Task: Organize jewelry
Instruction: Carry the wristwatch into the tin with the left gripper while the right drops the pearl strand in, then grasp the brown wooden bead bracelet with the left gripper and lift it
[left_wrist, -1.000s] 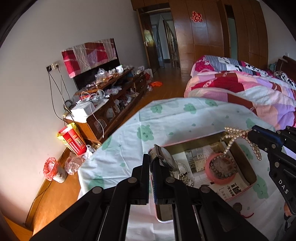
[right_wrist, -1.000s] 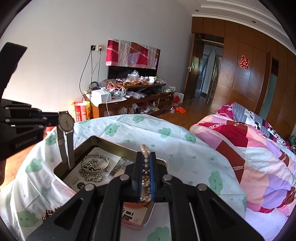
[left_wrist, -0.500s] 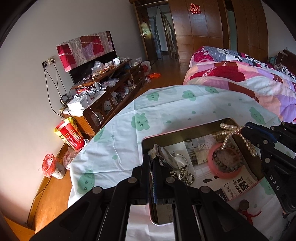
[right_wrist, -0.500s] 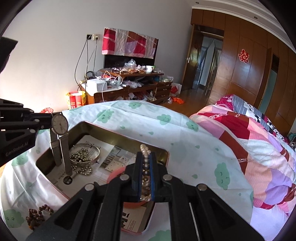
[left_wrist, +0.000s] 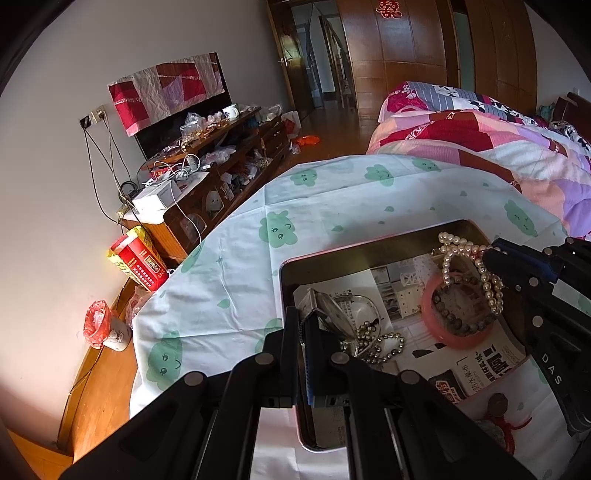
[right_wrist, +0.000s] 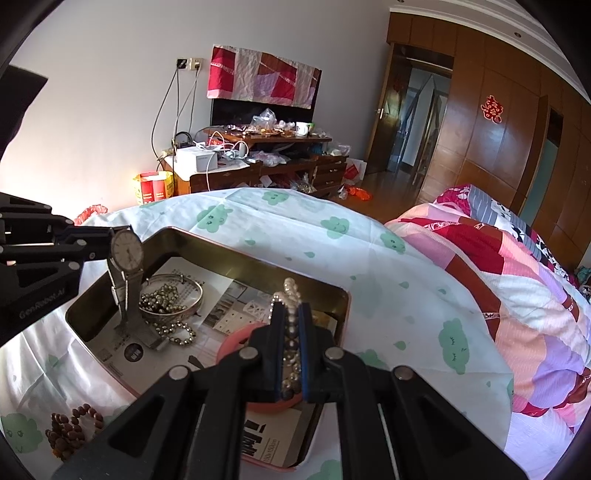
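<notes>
Left wrist view: left gripper (left_wrist: 303, 325) clamped on a metal-band watch (left_wrist: 330, 314), held over the tin (left_wrist: 288, 291)'s near-left corner. Right gripper (left_wrist: 491, 254) at 3 o'clock, pinching a pearl necklace (left_wrist: 465, 266) above a pink bangle (left_wrist: 432, 317).

Right wrist view: right gripper (right_wrist: 291, 317) closed on the pearl necklace (right_wrist: 290, 291), pearls between the pads. Watch (right_wrist: 127, 254) hangs from the left gripper (right_wrist: 107, 236) at 9 o'clock, strap end touching the tin's paper liner. Brown bead bracelet (right_wrist: 72, 430) on the cloth at 8 o'clock, outside the tin (right_wrist: 343, 306).
</notes>
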